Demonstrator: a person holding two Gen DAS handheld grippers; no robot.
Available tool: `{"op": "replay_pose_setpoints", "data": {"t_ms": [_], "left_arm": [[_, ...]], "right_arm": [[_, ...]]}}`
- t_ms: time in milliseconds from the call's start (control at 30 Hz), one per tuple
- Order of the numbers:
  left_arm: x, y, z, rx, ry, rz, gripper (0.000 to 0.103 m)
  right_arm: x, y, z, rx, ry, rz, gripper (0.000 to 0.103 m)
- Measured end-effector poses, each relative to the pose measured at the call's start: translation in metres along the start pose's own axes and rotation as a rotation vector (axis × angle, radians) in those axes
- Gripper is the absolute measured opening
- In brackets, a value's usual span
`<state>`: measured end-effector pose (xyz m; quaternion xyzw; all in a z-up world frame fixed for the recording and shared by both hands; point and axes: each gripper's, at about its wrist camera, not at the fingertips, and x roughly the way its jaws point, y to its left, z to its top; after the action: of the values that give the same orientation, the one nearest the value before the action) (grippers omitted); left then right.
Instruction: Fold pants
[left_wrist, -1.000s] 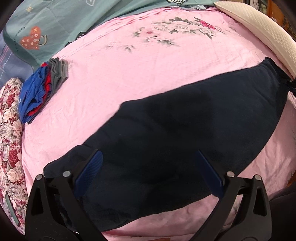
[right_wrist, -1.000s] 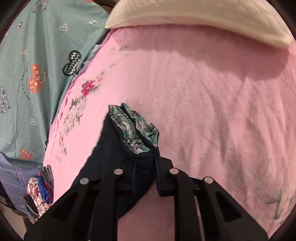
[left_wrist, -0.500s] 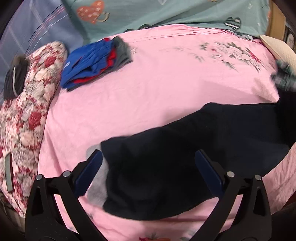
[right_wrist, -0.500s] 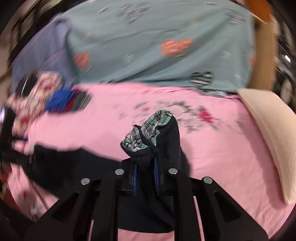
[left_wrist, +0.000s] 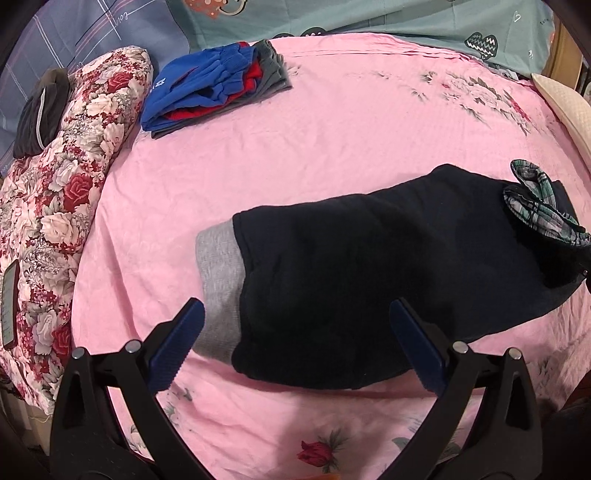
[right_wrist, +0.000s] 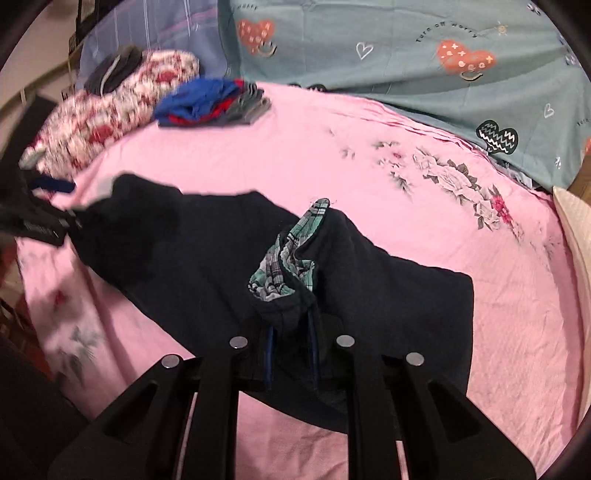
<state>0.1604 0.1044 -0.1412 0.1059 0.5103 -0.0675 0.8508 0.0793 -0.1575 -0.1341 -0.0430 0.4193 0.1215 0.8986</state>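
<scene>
Soft pink bed sheet (left_wrist: 332, 147) with printed flowers, lightly creased, backed by teal heart-print cloth (right_wrist: 406, 55). At far left, a red-and-white floral quilt roll (left_wrist: 55, 206); beside it a folded stack of blue, red and grey garments (left_wrist: 214, 88). Across the middle, dark navy fleece pants (left_wrist: 369, 280), grey ribbed cuff (left_wrist: 219, 291) leftward, plaid-lined waistband (left_wrist: 535, 199) rightward. Left gripper (left_wrist: 295, 347) above the cuff end, jaws spread wide, empty. Right gripper (right_wrist: 291, 350) clamped onto bunched waistband fabric.
</scene>
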Motion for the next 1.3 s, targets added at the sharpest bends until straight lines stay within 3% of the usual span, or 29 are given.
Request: {"op": "replay_pose_setpoints", "data": {"t_ms": [67, 133, 200, 367, 500, 567, 667, 767, 867, 900, 933, 1033, 1067, 1133, 1200, 1233, 1300], "left_arm": [[0.0, -0.003, 0.002, 0.001, -0.003, -0.013, 0.101], [0.0, -0.007, 0.004, 0.006, -0.005, -0.025, 0.101], [0.002, -0.013, 0.006, 0.025, -0.013, -0.04, 0.101], [-0.001, -0.032, 0.015, 0.073, -0.034, -0.069, 0.101], [-0.006, -0.048, 0.025, 0.1, -0.06, -0.12, 0.101], [-0.008, -0.063, 0.031, 0.122, -0.063, -0.172, 0.101], [-0.009, -0.088, 0.042, 0.151, -0.058, -0.274, 0.101], [-0.007, -0.12, 0.051, 0.177, -0.038, -0.373, 0.101], [-0.008, -0.152, 0.058, 0.212, -0.047, -0.464, 0.101], [-0.007, -0.164, 0.058, 0.238, -0.054, -0.485, 0.1], [-0.004, -0.172, 0.058, 0.26, -0.055, -0.485, 0.1], [0.035, -0.198, 0.044, 0.369, 0.009, -0.312, 0.096], [0.045, -0.197, 0.042, 0.367, 0.034, -0.294, 0.096], [0.061, -0.179, 0.037, 0.27, 0.084, -0.366, 0.096], [0.057, -0.165, 0.043, 0.21, 0.101, -0.384, 0.096], [0.05, -0.161, 0.046, 0.196, 0.091, -0.386, 0.096], [0.032, -0.148, 0.05, 0.178, 0.046, -0.394, 0.096]], "right_arm": [[0.012, 0.002, -0.011, -0.016, 0.054, 0.022, 0.015], [0.036, 0.007, -0.024, -0.046, 0.164, 0.036, 0.016], [0.034, 0.013, -0.025, -0.092, 0.137, 0.012, 0.016], [0.024, 0.014, -0.015, -0.083, 0.175, 0.062, 0.037], [-0.01, -0.005, -0.008, 0.009, 0.118, 0.176, 0.038], [-0.023, -0.023, -0.003, 0.098, 0.083, 0.193, 0.038], [-0.031, -0.067, -0.002, 0.292, 0.034, 0.163, 0.038], [-0.019, -0.112, -0.015, 0.459, 0.023, 0.071, 0.038], [0.013, -0.132, -0.043, 0.463, 0.135, -0.048, 0.034], [0.014, -0.132, -0.049, 0.443, 0.105, -0.056, 0.031], [0.014, -0.131, -0.054, 0.414, 0.082, -0.055, 0.03], [0.013, -0.12, -0.053, 0.343, 0.085, -0.097, 0.03], [0.013, -0.121, -0.052, 0.346, 0.089, -0.096, 0.03], [0.011, -0.125, -0.054, 0.355, 0.092, -0.087, 0.03], [0.007, -0.129, -0.05, 0.36, 0.118, -0.094, 0.03], [0.003, -0.128, -0.044, 0.367, 0.133, -0.103, 0.031], [-0.012, -0.124, -0.034, 0.372, 0.079, -0.074, 0.032]]}}
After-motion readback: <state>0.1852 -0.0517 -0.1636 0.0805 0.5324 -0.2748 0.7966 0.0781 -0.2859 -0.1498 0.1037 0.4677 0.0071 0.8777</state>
